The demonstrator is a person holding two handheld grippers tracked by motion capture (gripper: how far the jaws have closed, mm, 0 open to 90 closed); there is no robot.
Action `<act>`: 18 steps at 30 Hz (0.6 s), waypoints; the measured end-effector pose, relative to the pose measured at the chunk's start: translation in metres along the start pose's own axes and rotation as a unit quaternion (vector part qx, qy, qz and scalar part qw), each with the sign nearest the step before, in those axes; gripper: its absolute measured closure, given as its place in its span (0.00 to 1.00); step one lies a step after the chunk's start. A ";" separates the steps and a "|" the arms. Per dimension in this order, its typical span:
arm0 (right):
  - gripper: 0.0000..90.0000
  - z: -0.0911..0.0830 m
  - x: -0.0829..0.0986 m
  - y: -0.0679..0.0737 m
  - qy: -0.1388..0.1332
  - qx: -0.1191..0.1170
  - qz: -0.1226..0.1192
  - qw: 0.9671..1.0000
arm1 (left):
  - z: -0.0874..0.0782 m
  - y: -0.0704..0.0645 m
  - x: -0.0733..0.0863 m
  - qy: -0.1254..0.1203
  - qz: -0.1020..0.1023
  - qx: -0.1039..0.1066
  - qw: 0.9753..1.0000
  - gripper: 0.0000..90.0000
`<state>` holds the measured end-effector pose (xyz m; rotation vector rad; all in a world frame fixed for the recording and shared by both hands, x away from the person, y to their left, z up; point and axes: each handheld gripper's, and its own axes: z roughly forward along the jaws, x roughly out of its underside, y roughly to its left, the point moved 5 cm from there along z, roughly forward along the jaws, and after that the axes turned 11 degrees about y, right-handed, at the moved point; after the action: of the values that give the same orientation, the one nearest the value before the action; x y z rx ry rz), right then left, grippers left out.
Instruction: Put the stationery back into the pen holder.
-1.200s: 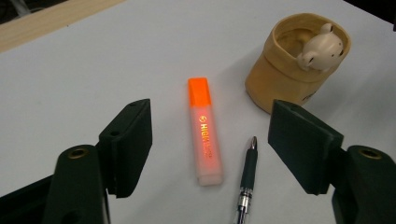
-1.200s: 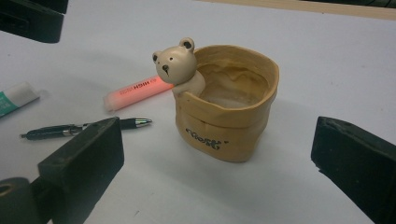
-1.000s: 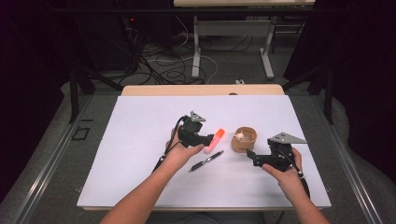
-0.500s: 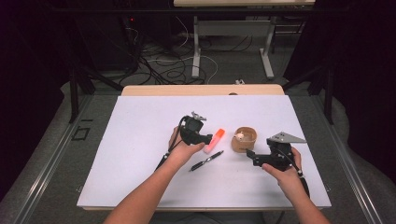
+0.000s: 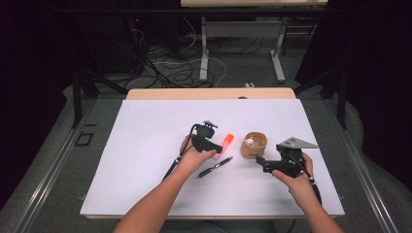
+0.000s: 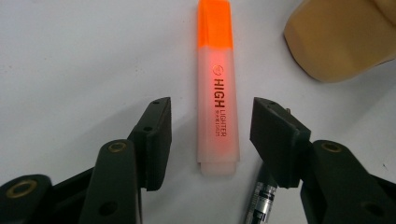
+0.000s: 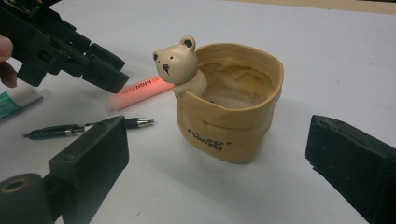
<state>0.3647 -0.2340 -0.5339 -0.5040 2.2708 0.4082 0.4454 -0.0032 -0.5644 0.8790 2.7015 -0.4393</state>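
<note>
An orange highlighter [image 6: 217, 93] lies flat on the white table, cap pointing away, and my left gripper [image 6: 212, 107] stands open with one jaw on each side of its barrel, not touching it. In the high view the left gripper [image 5: 217, 147] sits over the near end of the highlighter [image 5: 228, 140]. A tan pot [image 7: 233, 107] with a small bear figure [image 7: 180, 60] on its rim stands upright. My right gripper [image 7: 224, 149] is open and level with the pot, jaws wide and apart from it. From above, the right gripper [image 5: 260, 160] is just right of the pot [image 5: 254, 144].
A black pen [image 5: 215, 167] lies on the white table sheet [image 5: 145, 145] just in front of the highlighter, its tip near my left gripper's right jaw. A white and teal object [image 7: 16, 102] lies under the left hand. Wide bare sheet spreads to the left and far side.
My left gripper has come down and slightly right, closing in over the highlighter. The right gripper, the pot and the pen have stayed put.
</note>
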 end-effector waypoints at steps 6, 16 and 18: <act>0.07 0.000 0.000 0.000 0.000 -0.001 0.001 1.000 | 0.008 -0.002 0.000 0.012 -0.005 0.007 1.000 0.58; 0.07 0.000 0.001 0.000 0.001 -0.004 0.003 1.000 | 0.016 -0.004 0.001 0.030 0.004 -0.008 1.000 0.61; 0.07 0.001 0.001 0.000 0.000 -0.002 0.002 1.000 | 0.017 -0.005 0.001 0.031 0.010 -0.018 0.999 0.62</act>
<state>0.3646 -0.2338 -0.5347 -0.5027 2.2725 0.4157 0.4440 -0.0127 -0.5794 0.9233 2.7455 -0.3635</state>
